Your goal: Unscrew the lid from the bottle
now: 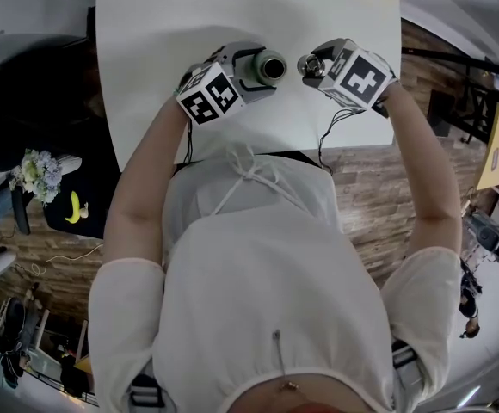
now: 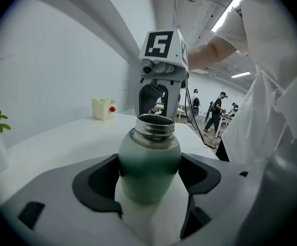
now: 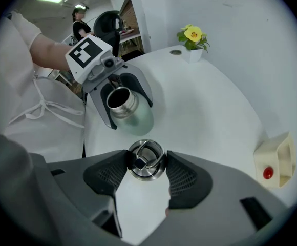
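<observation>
Nearest me in the head view is the person's white blouse [image 1: 267,256], and beyond it both arms reach out over the round white table [image 1: 189,24]. The left gripper [image 2: 149,177] has its two dark jaws closed round the body of the pale green metal bottle [image 1: 265,67], pads pressed to either side below the shoulder. The steel threaded neck is bare and the mouth open. The right gripper [image 3: 147,174] points steeply down at the tabletop, its jaws part-way apart and clamped on the round steel lid with a ring handle [image 3: 146,158], one pad against each side. I see the lid off the bottle, just to the right of its mouth with a clear gap between them. On the table's far right stands a cream box with a red button [image 3: 274,160]. At the far left sits a yellow flower in a small white pot [image 3: 192,40].
</observation>
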The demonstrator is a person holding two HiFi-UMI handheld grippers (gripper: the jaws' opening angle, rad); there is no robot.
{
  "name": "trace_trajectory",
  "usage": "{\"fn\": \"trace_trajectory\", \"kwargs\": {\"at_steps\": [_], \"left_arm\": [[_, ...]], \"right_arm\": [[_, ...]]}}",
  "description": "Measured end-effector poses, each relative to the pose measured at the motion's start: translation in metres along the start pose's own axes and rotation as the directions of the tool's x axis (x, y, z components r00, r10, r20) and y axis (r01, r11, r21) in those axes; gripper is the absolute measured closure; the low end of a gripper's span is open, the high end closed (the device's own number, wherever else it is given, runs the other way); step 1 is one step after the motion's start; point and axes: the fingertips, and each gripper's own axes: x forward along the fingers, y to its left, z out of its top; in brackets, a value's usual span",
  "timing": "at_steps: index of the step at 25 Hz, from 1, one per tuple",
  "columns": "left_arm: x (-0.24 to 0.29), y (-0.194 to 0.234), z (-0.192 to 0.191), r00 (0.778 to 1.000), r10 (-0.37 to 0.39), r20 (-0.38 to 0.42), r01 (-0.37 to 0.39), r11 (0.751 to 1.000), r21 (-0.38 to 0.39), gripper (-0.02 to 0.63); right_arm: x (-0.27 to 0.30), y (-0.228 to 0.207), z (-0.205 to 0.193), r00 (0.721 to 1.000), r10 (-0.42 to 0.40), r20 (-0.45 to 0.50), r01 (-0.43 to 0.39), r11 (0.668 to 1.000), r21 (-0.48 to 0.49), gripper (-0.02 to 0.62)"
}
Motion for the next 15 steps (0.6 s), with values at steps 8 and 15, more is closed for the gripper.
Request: {"fn": "trace_trajectory", "kwargs": {"at_steps": [8,15], "left_arm": [[0.000,0.000,0.003,1.000,0.022,0.001,-0.022,1.000,-0.006,0.233],[0.002,0.001,0.003,0.999,0.040,-0.005,-0.040,0.999,-0.018,0.233]], "right_arm": [[0.045,-0.005,-0.013,1.000,0.011,0.026,-0.014,0.995,0.097,0.347],[0.059,-0.006,-0.018,0.997,0.025,0.069,-0.036,0.985,0.167,0.345]]}}
